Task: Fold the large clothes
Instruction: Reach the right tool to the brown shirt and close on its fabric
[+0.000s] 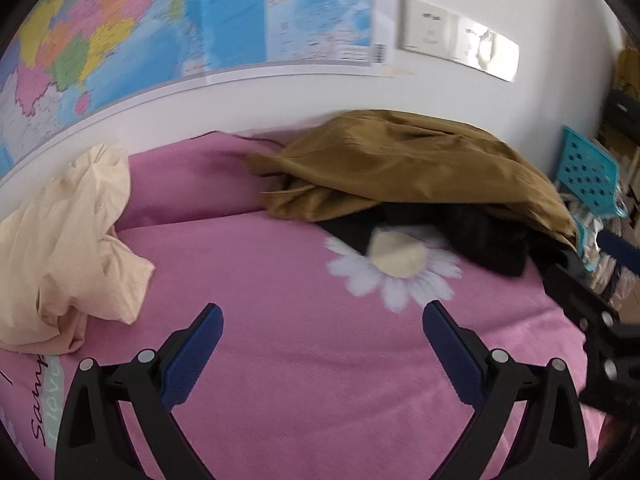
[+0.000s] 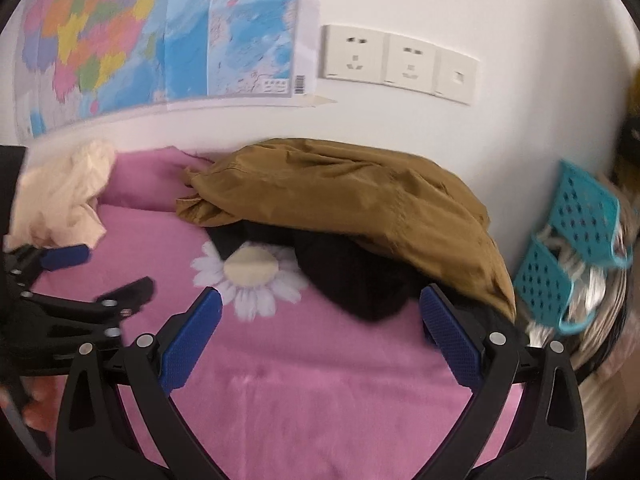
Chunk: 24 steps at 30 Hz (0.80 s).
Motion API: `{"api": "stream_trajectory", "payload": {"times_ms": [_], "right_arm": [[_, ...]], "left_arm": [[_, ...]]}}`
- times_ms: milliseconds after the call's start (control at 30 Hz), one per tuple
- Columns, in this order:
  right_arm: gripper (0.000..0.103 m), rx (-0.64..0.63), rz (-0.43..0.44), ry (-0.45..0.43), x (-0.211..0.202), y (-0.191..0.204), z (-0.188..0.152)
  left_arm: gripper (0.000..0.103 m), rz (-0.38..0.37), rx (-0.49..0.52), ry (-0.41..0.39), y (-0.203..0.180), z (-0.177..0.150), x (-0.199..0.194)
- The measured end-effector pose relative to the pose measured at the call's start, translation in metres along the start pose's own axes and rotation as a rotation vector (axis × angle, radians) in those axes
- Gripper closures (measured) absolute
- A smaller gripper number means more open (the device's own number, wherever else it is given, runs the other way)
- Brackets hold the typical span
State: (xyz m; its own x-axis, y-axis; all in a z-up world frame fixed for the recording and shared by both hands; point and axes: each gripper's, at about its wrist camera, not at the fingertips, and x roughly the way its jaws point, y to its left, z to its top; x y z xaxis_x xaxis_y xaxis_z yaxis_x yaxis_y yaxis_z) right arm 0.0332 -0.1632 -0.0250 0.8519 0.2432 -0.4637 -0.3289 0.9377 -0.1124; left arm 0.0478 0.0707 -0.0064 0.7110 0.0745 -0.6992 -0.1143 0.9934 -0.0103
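A mustard-brown garment (image 1: 404,164) (image 2: 352,204) lies heaped at the back of the pink bed, over a black garment (image 1: 480,236) (image 2: 360,280). A crumpled cream garment (image 1: 64,236) (image 2: 64,196) lies at the left. My left gripper (image 1: 322,316) hovers open over bare pink sheet, short of the pile, with nothing between its fingers. My right gripper (image 2: 320,300) is open too, its fingers just in front of the black garment. In the right wrist view the left gripper (image 2: 100,272) shows at the left edge; the right gripper's frame (image 1: 592,312) shows at the right of the left wrist view.
The pink bedsheet (image 1: 304,380) (image 2: 320,392) has a white daisy print (image 1: 396,268) (image 2: 248,276). A map (image 1: 160,20) (image 2: 160,32) and wall sockets (image 2: 396,62) are on the white wall behind. Teal baskets (image 1: 588,168) (image 2: 576,240) stand at the right. A hand (image 2: 38,408) shows at lower left.
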Motion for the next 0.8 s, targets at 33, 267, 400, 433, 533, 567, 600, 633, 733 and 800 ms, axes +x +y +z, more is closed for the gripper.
{"api": "stream_trajectory", "payload": {"times_ms": [33, 267, 400, 433, 533, 567, 600, 633, 733, 800], "right_arm": [[0.005, -0.029, -0.001, 0.003, 0.011, 0.005, 0.007], [0.005, -0.208, 0.022, 0.064, 0.087, 0.037, 0.044], [0.005, -0.326, -0.003, 0.099, 0.125, 0.059, 0.054], [0.005, -0.351, -0.016, 0.098, 0.13, 0.063, 0.055], [0.043, -0.419, 0.004, 0.114, 0.141, 0.071, 0.058], [0.057, -0.419, 0.024, 0.125, 0.141, 0.07, 0.061], [0.066, -0.41, 0.049, 0.123, 0.137, 0.067, 0.066], [0.088, -0.405, 0.061, 0.119, 0.134, 0.065, 0.07], [0.1, -0.383, 0.092, 0.081, 0.111, 0.053, 0.084], [0.1, -0.334, 0.109, 0.046, 0.093, 0.037, 0.1]], "left_arm": [[0.006, 0.014, -0.014, 0.004, 0.008, 0.004, 0.005], [0.006, 0.08, -0.049, 0.024, 0.043, 0.017, 0.024], [0.006, 0.094, -0.068, 0.045, 0.059, 0.021, 0.034], [0.006, 0.098, -0.072, 0.05, 0.063, 0.021, 0.037], [0.006, 0.104, -0.08, 0.065, 0.072, 0.021, 0.043], [0.006, 0.106, -0.081, 0.069, 0.074, 0.021, 0.044], [0.006, 0.106, -0.083, 0.073, 0.076, 0.021, 0.046], [0.006, 0.105, -0.085, 0.079, 0.078, 0.021, 0.047], [0.006, 0.105, -0.082, 0.083, 0.081, 0.02, 0.05], [0.006, 0.108, -0.076, 0.084, 0.082, 0.02, 0.051]]}}
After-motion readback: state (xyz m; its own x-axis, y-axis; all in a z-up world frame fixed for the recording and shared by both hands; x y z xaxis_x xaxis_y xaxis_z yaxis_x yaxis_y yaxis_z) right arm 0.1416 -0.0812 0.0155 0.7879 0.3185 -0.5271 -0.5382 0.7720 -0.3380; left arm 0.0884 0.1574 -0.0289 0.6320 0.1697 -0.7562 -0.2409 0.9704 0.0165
